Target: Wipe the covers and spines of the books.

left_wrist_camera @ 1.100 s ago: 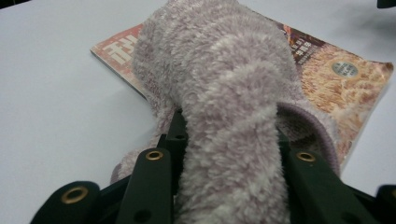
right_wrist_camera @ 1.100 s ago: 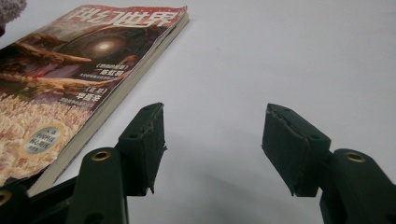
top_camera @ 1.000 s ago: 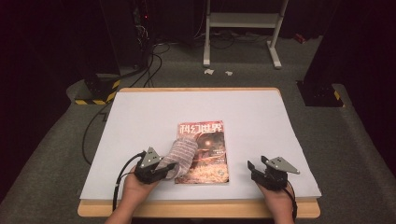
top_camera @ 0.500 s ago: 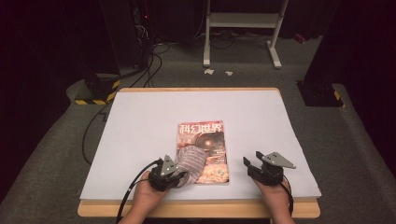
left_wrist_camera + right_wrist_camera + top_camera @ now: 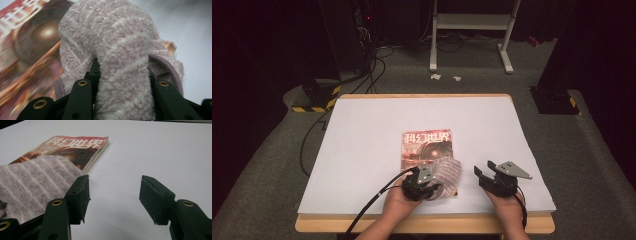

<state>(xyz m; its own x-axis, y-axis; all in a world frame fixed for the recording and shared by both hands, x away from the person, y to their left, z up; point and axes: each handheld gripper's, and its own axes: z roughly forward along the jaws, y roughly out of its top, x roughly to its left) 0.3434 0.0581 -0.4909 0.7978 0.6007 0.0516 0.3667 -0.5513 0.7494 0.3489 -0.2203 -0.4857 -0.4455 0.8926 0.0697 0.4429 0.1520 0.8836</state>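
My left gripper has dragged the striped fuzzy cloth rightward across the magazine, jaws clamped on it. Right gripper waits beside the magazine, wide open, empty. I judge pulling could shift the magazine.

Bright, evenly lit table amid dark surroundings; the left gripper view is close-up and blurred.

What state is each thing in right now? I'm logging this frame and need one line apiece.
Magazine: closed, flat on the table, cover up.
Towel: bunched, lying on the magazine's near end.
Left hand-held gripper: shut on the towel.
Right hand-held gripper: open, empty, beside the magazine.
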